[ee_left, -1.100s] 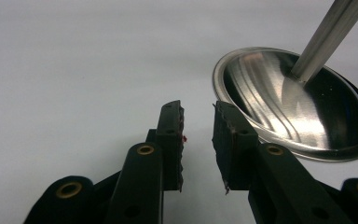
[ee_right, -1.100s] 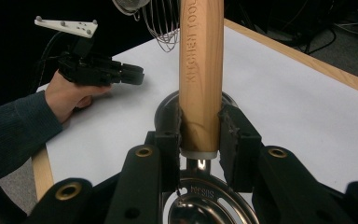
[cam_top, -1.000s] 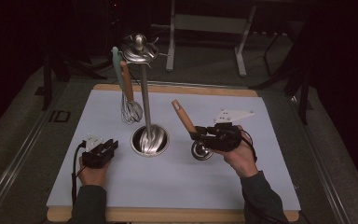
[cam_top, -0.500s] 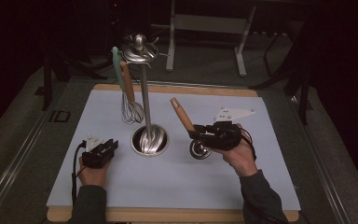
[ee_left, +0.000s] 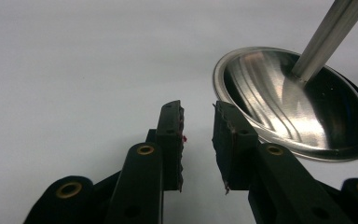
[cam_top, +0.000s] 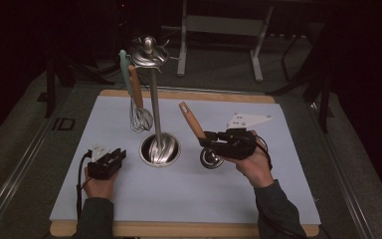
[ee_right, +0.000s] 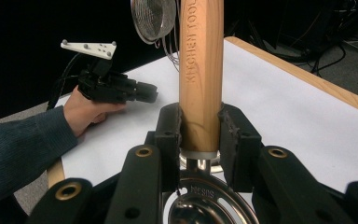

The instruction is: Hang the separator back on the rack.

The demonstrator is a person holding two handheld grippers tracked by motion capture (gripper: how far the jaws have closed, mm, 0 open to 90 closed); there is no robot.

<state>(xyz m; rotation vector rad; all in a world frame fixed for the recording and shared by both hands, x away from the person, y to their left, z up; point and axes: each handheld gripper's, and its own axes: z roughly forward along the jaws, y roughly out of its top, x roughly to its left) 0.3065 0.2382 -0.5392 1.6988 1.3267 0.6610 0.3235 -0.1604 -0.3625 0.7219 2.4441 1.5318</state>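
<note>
White tabletop (cam_top: 189, 194): wooden-handled utensil (cam_top: 193, 122) is clamped by right gripper (cam_top: 210, 145), handle tilted up-left, metal head down; left gripper (cam_top: 110, 162) is rested level, jaws apart, empty

The room was dark; a grey metal frame (cam_top: 222, 30) stood on carpeted floor (cam_top: 25, 144) beyond the table (cam_top: 189, 229).

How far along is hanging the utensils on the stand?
Done: a whisk with a wooden handle and a pale green utensil hang from the stand. In hand: the right tool is clamped on the wooden handle of a third utensil, whose metal head is low by the mat. Left: lifting it to the stand's top. The left tool rests open, holding nothing.
</note>
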